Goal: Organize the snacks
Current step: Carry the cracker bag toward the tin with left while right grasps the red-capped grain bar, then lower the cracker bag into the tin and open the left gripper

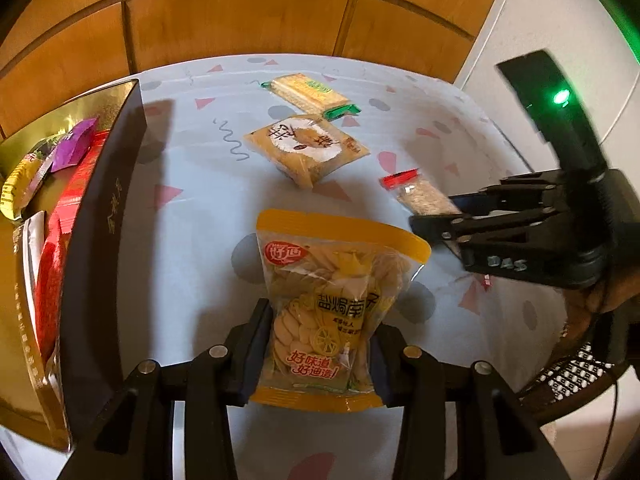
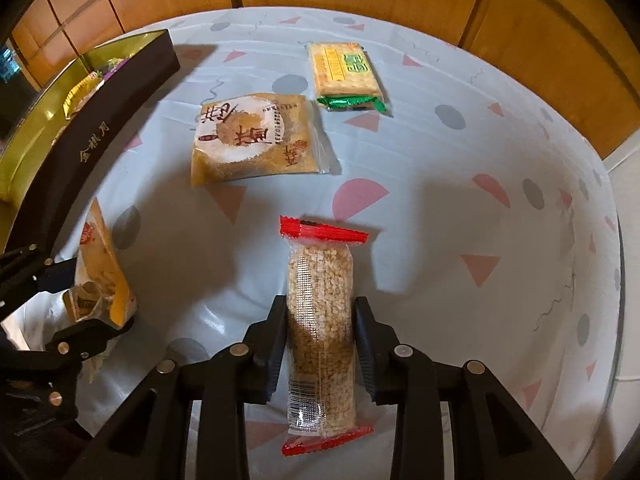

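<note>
Currently both grippers carry a load. Left gripper (image 1: 320, 354): jaws clamped across the lower half of the yellow seed bag (image 1: 334, 304), pads pressing its sides so the pack pinches in at the waist; top edge points away from the camera. Right gripper (image 2: 320, 340): jaws closed on the grain bar (image 2: 322, 330), gripped mid-length across its narrow width, red crimped ends free at both sides of the grip. No earlier view here, so only the closed state is noted. Cannot tell whether the bar has left the cloth.

Judgement: side grips across the short axis leave each pack's length free to slide into the box (image 1: 100, 208), which stands at the left table edge, already holding several wrapped snacks.

Still on the tablecloth (image 2: 440, 160): pastry pack (image 2: 252, 138) mid-table and cracker pack (image 2: 346, 70) beyond it, well apart from both grippers.

Obstruction: the box's dark near wall stands up between the bag and the interior, so packs probably need carrying over it. Left gripper sits between the right load and the box; likely it goes first.
</note>
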`<action>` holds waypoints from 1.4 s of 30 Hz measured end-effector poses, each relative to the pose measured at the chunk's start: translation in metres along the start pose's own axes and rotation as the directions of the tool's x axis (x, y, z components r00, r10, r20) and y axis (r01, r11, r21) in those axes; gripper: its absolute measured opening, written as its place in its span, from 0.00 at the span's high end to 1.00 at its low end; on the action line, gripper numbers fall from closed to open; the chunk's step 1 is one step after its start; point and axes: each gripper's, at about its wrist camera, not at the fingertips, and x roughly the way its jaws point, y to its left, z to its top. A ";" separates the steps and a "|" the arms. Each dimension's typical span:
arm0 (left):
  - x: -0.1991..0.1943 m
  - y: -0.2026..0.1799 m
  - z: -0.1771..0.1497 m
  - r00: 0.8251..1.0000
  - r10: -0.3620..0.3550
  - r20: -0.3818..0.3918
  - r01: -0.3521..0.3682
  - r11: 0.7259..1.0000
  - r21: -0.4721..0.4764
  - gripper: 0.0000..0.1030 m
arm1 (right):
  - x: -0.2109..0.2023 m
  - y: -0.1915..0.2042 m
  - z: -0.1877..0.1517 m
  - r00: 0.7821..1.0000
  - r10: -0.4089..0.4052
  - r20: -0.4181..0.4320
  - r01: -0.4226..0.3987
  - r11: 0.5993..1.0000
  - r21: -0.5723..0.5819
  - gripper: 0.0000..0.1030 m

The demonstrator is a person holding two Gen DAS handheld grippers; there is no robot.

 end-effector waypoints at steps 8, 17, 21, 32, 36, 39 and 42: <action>-0.060 0.005 0.000 0.992 -0.015 0.123 0.015 1.000 0.004 0.58 | -0.006 0.021 -0.016 0.997 -0.066 0.037 0.068 0.997 -0.045 0.69; -0.128 0.067 0.009 0.959 0.164 0.233 -0.129 0.979 -0.157 0.58 | -0.003 0.026 -0.011 0.994 -0.091 0.055 0.096 0.992 -0.084 0.70; -0.138 0.102 0.002 0.940 0.253 0.230 -0.199 0.952 -0.232 0.58 | -0.005 0.029 -0.014 0.993 -0.104 0.063 0.109 0.989 -0.099 0.70; -0.152 0.152 -0.022 0.904 0.379 0.198 -0.305 0.895 -0.325 0.58 | -0.003 0.027 -0.014 0.992 -0.105 0.069 0.112 0.988 -0.103 0.69; -0.146 0.161 -0.022 0.902 0.392 0.180 -0.319 0.887 -0.333 0.58 | -0.004 0.030 -0.015 0.991 -0.114 0.075 0.122 0.986 -0.113 0.69; -0.146 0.165 -0.024 0.900 0.398 0.175 -0.327 0.885 -0.333 0.58 | -0.005 0.034 -0.017 0.989 -0.125 0.084 0.135 0.983 -0.128 0.69; -0.145 0.170 -0.025 0.902 0.397 0.169 -0.326 0.884 -0.336 0.58 | -0.006 0.037 -0.019 0.986 -0.138 0.095 0.150 0.978 -0.144 0.69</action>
